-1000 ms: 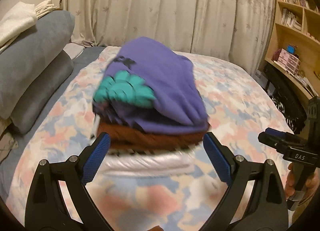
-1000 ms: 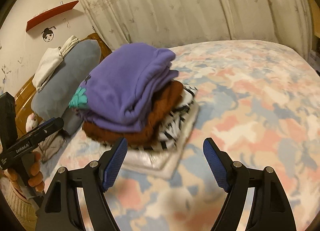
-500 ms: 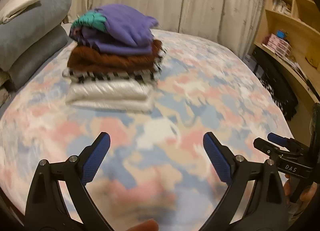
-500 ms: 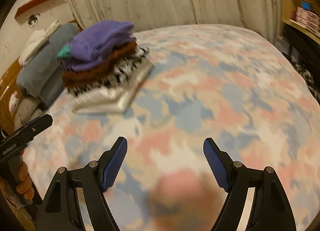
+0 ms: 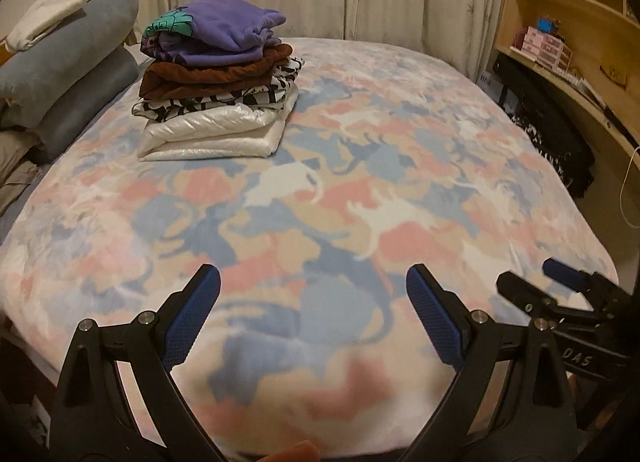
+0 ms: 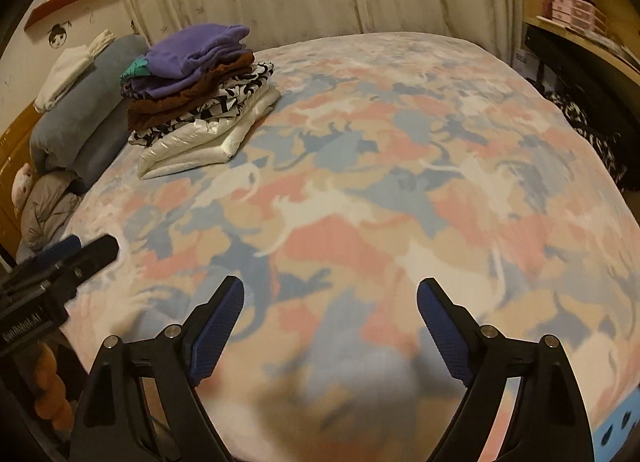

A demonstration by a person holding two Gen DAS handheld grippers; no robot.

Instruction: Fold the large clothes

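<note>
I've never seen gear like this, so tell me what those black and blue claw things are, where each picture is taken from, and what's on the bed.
They are two hand-held grippers, one per hand, each carrying a camera that looks forward between its two fingers. One picture looks out from the left gripper, the other from the right gripper. Both stand open and hold nothing. Each view also catches the other gripper at its edge. Below them is a bed with a patterned blanket. At its far left sits a stack of folded clothes, purple on top, next to grey pillows.
</note>
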